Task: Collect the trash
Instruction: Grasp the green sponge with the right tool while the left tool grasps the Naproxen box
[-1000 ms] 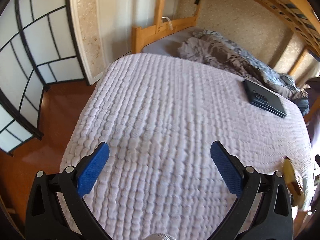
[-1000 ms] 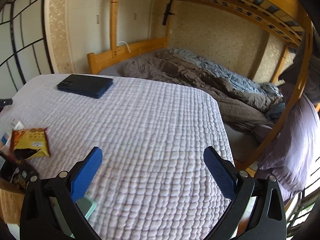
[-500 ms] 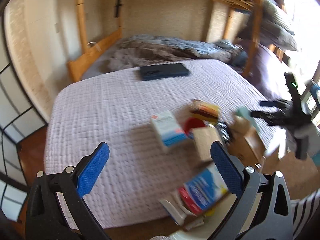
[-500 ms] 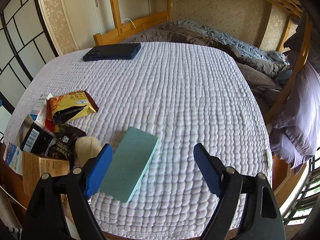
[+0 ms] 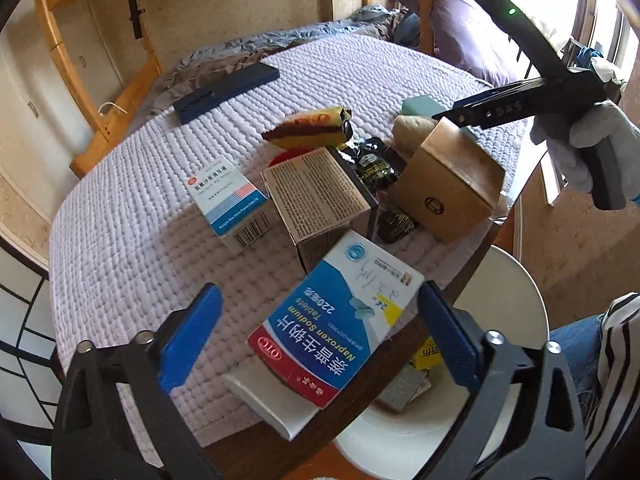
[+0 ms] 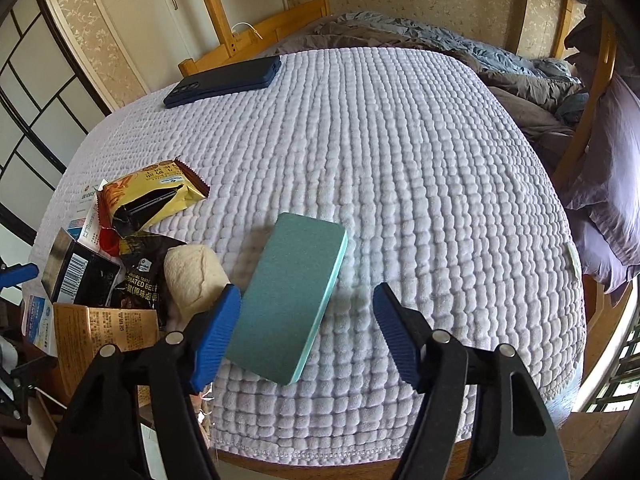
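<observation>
Right claw [image 6: 306, 334] closing astride teal sponge [image 6: 288, 300], lengthwise.

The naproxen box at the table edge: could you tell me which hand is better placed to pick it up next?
Left. The left tool already straddles the naproxen box, jaws open and closing in, beside the white bin. The right tool is over the green sponge instead.

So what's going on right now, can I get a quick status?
Left gripper closing around Naproxen box, no grip. Right gripper closing around green sponge, no grip. Brown box crowds it.
</observation>
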